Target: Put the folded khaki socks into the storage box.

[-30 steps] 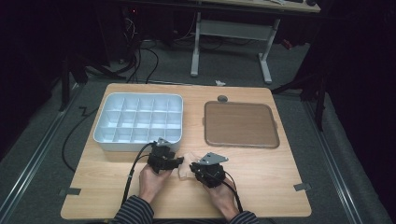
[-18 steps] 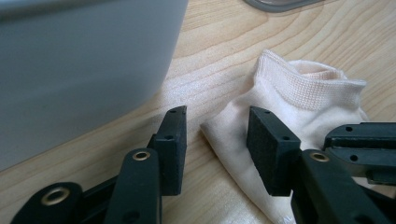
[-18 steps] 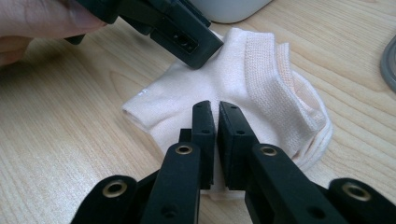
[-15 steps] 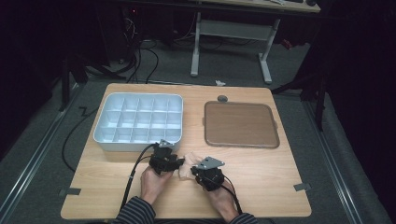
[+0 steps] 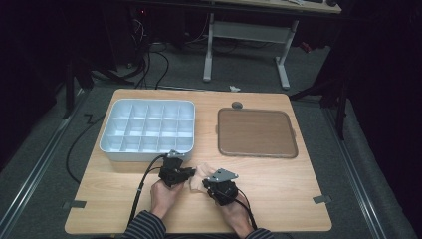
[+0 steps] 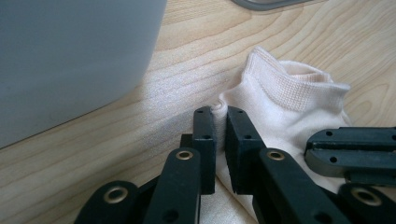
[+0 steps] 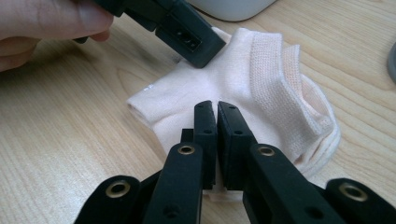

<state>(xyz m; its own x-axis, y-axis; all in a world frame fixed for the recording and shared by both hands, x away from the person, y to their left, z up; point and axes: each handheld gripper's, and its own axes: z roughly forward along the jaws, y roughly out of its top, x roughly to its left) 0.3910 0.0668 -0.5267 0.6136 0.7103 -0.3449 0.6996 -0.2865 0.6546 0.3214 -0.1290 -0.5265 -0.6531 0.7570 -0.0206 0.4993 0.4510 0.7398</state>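
The pale pink ankle sock [image 5: 197, 175] is lying on the wooden tabletop [image 5: 278, 184], near its front edge, between the two grippers and just in front of the white compartment tray [image 5: 148, 130]. The left gripper [image 6: 220, 122] is pinching a fold of the sock's fabric; its jaws have just been closing and are now standing narrow, with cloth visible between the pads. The right gripper [image 7: 216, 114] is clamping the sock from the opposite side, its jaws nearly together on the fabric. In the right gripper view, the ribbed cuff [image 7: 275, 74] is pointing away from the jaws. The left hand [image 5: 166, 195] and right hand [image 5: 236, 214] are resting low over the tabletop. The brown tray [image 5: 256, 133] is sitting well apart, to the right of the white tray.
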